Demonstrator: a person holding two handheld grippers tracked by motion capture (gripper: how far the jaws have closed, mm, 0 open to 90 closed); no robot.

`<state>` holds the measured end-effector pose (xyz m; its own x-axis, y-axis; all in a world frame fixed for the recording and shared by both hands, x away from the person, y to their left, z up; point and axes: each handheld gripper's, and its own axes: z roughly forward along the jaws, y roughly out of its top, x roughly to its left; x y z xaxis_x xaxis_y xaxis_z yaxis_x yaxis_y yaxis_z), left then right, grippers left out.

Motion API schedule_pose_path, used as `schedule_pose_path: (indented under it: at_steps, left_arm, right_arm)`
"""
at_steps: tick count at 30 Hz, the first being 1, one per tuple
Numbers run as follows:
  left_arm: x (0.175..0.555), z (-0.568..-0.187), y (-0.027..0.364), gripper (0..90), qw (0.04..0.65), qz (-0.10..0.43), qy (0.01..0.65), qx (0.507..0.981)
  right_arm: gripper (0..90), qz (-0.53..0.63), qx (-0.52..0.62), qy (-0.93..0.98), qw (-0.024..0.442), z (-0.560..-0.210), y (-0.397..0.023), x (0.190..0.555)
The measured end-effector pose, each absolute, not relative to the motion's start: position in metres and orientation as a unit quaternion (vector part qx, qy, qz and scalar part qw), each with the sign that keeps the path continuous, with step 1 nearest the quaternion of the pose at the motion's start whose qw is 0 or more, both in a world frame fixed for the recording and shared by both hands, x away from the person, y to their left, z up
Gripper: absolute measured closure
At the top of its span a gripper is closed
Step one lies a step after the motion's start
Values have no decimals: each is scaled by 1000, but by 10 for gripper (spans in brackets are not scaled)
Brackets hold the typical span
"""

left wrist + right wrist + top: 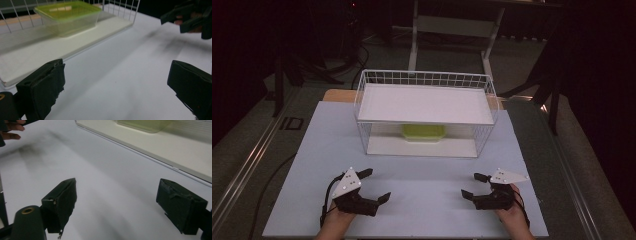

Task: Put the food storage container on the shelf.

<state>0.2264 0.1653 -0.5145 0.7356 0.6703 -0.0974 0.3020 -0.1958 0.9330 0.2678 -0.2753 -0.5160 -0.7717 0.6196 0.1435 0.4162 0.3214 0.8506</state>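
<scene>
A white wire basket rack [426, 79] stands at the middle back of the table, with a white shelf board [426, 104] on top and a white base board [382, 146] below. A clear container with a yellow-green lid [423, 132] sits on the base board, under the shelf. The container [67, 17] is ahead and left in the left gripper view, and its lower edge [142, 125] is at the top in the right gripper view. My left gripper [376, 185] rests open near the front left, empty. My right gripper [473, 185] rests open near the front right, also empty.
The table has a pale sheet [422, 200] over it, bare between the grippers and the rack. Dark floor, cables and a table frame [452, 30] lie beyond the back edge. The other gripper [190, 17] and a hand [11, 130] appear far off in the gripper views.
</scene>
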Motion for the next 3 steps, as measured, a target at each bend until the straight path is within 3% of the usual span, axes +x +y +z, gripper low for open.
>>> schedule_pose_path:
  at_steps: [3]
  left_arm:
    - [227,-514,165,22,549,166,322,753]
  right_arm:
    - [167,488,321,804,107,-516,-276,268]
